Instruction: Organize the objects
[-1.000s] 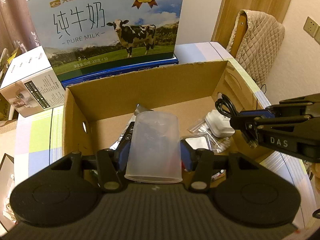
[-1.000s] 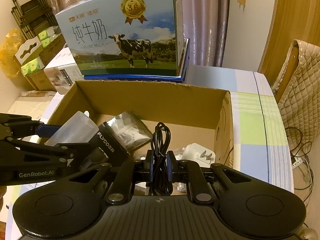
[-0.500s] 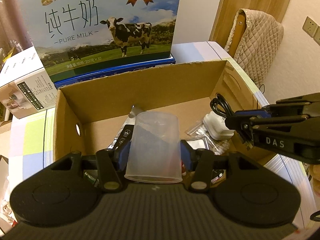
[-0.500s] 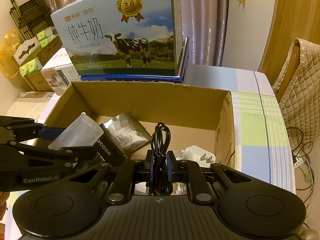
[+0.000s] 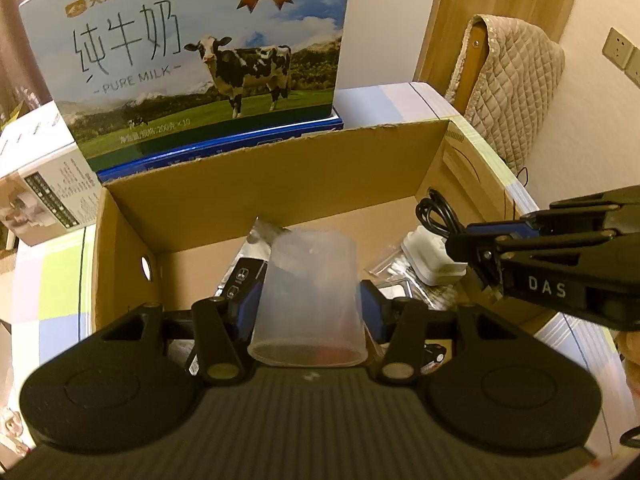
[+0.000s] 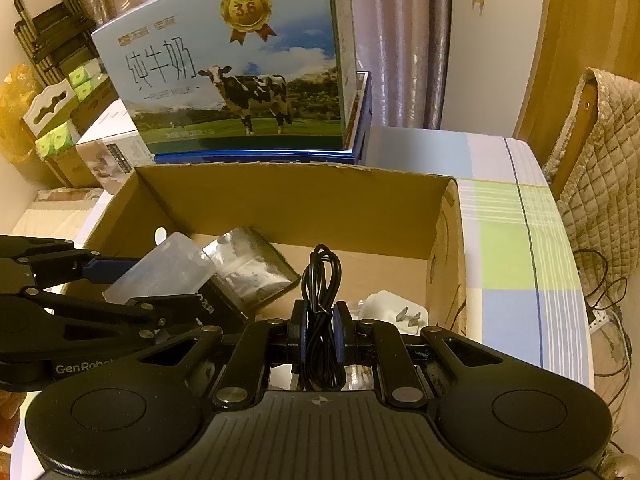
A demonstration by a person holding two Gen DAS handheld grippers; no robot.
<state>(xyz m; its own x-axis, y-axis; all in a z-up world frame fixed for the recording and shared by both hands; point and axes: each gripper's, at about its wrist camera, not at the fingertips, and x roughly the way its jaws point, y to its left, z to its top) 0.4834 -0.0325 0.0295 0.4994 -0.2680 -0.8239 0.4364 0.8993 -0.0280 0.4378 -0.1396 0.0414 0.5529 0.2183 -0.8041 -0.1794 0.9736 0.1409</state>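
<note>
Left wrist view. Left gripper (image 5: 308,312) clamped on a translucent plastic cup (image 5: 310,296), blue pads pressing both sides, cup mouth toward the camera. Cup held over the open cardboard box (image 5: 280,184), near its front edge. Inside the box: a silver foil pouch (image 5: 260,234) behind the cup, a black packet (image 5: 240,280) at its left, a white charger plug (image 5: 430,258) on clear bags to the right. Right gripper (image 5: 470,246) enters from the right, closed on a coiled black cable (image 5: 434,216) above the plug. Milk carton (image 5: 192,60) with a cow picture stands behind the box on a blue case; small white box (image 5: 36,188) at far left. Quilted chair cover (image 5: 516,92) at far right.

Right wrist view. Right gripper (image 6: 322,334) pinched tight on the black cable (image 6: 322,280), loops rising between the pads, held over the box (image 6: 304,200) interior, right of centre. White plug (image 6: 394,310) lies on the box floor just right of it. Left gripper (image 6: 132,284) comes in from the left, holding the cup (image 6: 164,268) tilted. Foil pouch (image 6: 250,268) lies between cup and cable. Checked tablecloth (image 6: 520,256) right of the box.
</note>
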